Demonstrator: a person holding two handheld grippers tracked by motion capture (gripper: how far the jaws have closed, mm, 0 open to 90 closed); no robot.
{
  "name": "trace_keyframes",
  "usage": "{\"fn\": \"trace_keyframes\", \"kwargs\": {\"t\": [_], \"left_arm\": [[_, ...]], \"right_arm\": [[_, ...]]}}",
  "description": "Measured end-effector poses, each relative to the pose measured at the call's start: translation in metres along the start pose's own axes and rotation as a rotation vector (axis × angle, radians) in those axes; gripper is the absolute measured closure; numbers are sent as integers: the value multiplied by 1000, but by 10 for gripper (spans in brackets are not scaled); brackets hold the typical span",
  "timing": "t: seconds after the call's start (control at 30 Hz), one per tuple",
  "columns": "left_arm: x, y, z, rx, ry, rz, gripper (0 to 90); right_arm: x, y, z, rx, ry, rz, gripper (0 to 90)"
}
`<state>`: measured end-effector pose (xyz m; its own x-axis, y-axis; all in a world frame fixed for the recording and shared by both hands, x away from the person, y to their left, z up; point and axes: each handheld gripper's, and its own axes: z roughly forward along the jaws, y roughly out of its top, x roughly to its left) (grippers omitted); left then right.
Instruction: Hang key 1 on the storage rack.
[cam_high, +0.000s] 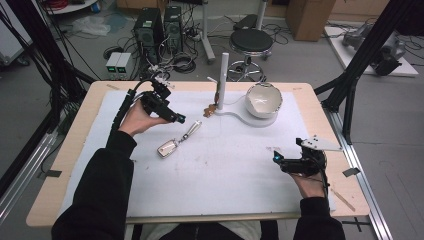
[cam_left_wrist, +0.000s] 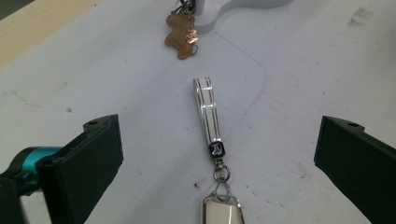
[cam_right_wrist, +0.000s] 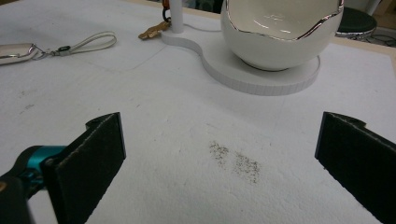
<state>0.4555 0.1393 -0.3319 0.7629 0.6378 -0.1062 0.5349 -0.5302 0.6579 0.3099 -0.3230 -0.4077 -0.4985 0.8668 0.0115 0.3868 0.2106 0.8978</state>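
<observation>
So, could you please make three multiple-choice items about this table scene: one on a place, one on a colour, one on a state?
1. Where does the key fob with its strap lie?
A. in the bowl
B. flat on the white mat, before the left gripper
C. hung on the post

2. What colour is the small figure charm near the post?
A. brown
B. blue
C. green

3. How do the jaws of the left gripper stand?
A. shut on the strap
B. shut on nothing
C. open, holding nothing

Answers:
1 B, the left gripper view shows it on the mat between the jaws.
2 A, it looks brown there.
3 C, the jaws stand wide apart.
</observation>
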Motion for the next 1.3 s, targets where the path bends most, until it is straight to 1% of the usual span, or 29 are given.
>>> {"fn": "trace_keyframes", "kwargs": {"t": [0.1,0.17,0.27,0.43,0.57,0.6,0.63,0.7,0.73,0.77,0.83,0.97,1.07,1.13,1.2,1.3], "left_arm": [[1,-7,2,12,0,-6,17],[2,-11,3,10,-5,-15,17],[3,-15,4,12,-1,-23,17],[3,-17,4,9,9,-25,17],[3,-19,9,22,13,-25,17],[2,-20,11,29,14,-30,17],[2,-20,15,40,15,-25,17],[1,-22,22,53,13,-34,17],[1,-22,25,65,9,-27,17],[0,-22,28,68,9,-30,17],[0,-23,38,87,7,-31,17],[-1,-22,52,95,12,-42,25],[-1,-21,66,89,7,-60,28],[-1,-20,75,93,3,-66,46],[-2,-20,84,112,10,-64,47],[-1,-19,93,132,6,-64,47]], "right_arm": [[0,0,0,1,-2,-1,7],[0,0,0,1,0,1,7],[0,0,1,3,-1,-8,7],[1,0,1,8,1,-4,7],[1,0,1,8,0,-6,7],[1,0,1,9,0,-6,7],[1,0,1,6,-1,-7,7],[1,0,1,6,-1,-8,7],[1,0,1,8,-2,-10,7],[1,0,1,9,-2,-11,7],[0,0,2,9,-4,-13,7],[0,0,2,12,-4,-14,7],[0,0,3,11,-2,-13,7],[0,0,4,13,0,-19,7],[1,0,5,19,3,-16,7],[2,0,7,24,6,-25,7]]}}
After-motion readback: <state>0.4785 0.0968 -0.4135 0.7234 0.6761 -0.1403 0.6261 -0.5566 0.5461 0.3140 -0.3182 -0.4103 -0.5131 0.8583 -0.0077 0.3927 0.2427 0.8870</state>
